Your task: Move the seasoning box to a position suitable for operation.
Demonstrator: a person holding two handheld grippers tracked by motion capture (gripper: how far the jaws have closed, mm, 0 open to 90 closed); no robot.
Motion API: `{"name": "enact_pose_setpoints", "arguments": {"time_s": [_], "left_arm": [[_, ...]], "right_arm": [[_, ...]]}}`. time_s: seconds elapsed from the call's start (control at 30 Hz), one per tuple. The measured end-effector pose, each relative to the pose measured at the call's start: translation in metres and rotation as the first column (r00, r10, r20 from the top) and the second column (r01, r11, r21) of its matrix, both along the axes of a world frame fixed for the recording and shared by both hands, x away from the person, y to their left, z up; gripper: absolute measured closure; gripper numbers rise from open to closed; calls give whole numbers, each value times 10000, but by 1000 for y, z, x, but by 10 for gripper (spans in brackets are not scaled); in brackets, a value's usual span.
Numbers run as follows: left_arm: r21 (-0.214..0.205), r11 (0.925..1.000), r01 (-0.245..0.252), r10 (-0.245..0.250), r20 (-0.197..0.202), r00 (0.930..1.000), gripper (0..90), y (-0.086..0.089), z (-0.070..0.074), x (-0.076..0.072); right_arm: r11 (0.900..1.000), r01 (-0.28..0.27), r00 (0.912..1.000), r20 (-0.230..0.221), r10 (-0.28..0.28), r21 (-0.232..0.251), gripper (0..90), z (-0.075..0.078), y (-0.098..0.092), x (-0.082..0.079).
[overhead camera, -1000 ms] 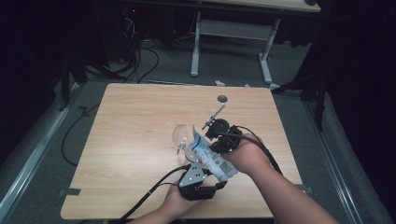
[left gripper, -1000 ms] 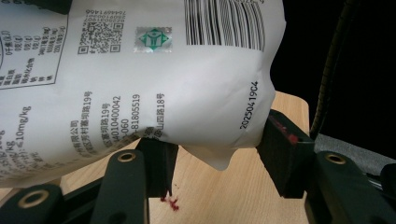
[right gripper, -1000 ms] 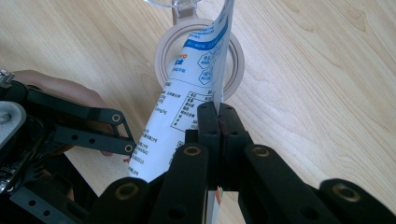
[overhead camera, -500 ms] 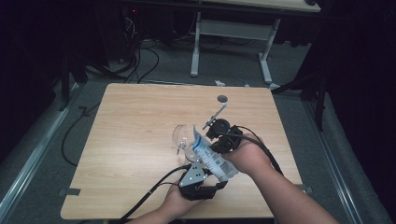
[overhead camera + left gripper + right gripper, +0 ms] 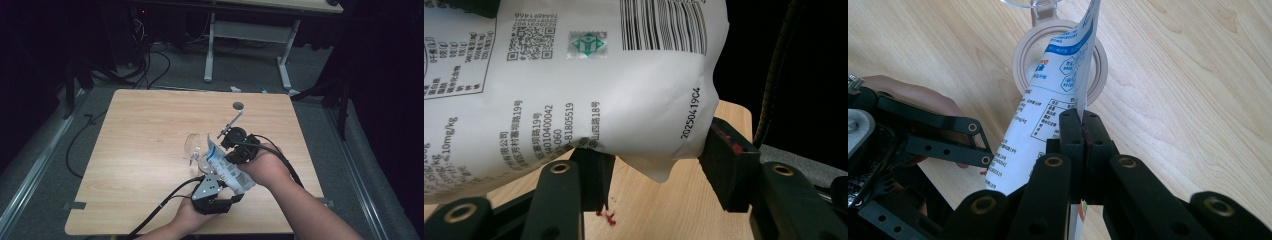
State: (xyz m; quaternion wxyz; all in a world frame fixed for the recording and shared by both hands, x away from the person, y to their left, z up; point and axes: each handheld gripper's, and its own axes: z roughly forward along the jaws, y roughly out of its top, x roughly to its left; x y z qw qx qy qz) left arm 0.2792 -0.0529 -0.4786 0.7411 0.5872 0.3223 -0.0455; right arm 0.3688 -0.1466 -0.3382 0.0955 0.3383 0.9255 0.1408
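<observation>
the bag is white, printed with black text, a black barcode, a small qr square and a green-and-silver emblem; in the right gripper view its other face carries blue bands and blue-outlined boxes on white. the left claw is matte black, with red smears on one pad. the right claw is black too, with brass-coloured rivets at its links. the tabletop is pale wood with a fine straight grain and a small dark grey disc near its far edge. the container under the bag's mouth has a beige ring, with clear plastic beside it.
</observation>
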Motion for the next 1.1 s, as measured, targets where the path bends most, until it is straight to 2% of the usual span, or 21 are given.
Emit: {"name": "enact_pose_setpoints", "arguments": {"time_s": [1.1], "left_arm": [[-46,10000,-45,45,60,10000,505,1,2,0]], "right_arm": [[10000,-65,10000,-12,65,-70,900,2,4,1]]}}
